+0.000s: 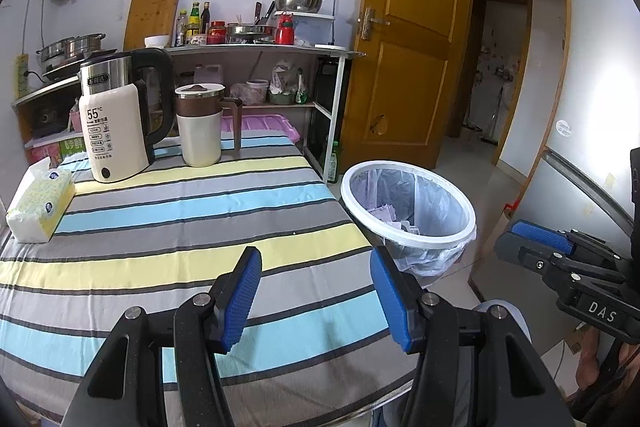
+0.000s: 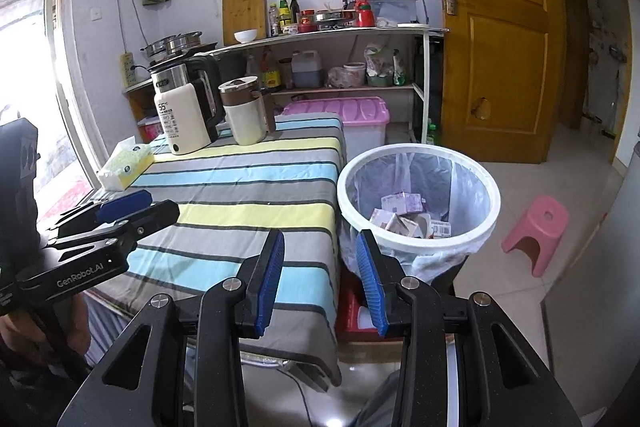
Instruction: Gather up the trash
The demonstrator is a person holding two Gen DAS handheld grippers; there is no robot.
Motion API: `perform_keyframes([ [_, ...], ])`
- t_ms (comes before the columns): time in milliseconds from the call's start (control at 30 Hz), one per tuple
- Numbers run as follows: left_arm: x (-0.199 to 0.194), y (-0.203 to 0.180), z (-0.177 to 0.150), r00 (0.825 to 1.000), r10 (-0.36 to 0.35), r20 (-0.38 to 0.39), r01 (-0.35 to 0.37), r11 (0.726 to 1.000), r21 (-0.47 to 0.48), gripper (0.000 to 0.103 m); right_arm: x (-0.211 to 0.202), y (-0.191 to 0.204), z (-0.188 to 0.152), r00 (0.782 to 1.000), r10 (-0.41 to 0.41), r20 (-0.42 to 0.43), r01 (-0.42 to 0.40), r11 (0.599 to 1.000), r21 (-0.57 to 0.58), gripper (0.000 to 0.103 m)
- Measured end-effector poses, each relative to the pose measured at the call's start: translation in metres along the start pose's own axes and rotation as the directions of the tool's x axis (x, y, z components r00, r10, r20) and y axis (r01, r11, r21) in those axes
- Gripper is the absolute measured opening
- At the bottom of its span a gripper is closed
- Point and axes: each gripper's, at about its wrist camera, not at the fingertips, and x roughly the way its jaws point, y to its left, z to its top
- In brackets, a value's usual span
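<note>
A white-rimmed trash bin lined with a clear bag stands on the floor by the table's right edge; it also shows in the left wrist view. Crumpled cartons and paper trash lie inside it. My left gripper is open and empty above the striped tablecloth, and it shows from the side in the right wrist view. My right gripper is open and empty, hovering over the table's right edge just in front of the bin. It shows at the right of the left wrist view.
An electric kettle, a lidded mug and a tissue pack stand at the table's far and left side. A shelf unit with kitchenware, a pink-lidded box, a wooden door and a pink stool surround the area.
</note>
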Motion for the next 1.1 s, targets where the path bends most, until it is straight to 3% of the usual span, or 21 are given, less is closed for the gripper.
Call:
perform_keyframes([
  [1100,-0.0029,-0.0001,0.0,1.0,0.01,-0.007,-0.009,1.0,0.004,0.057,-0.0016,-0.0022,-0.0038,1.0,-0.005,-0.001,0.005,1.0,0.001,0.039],
])
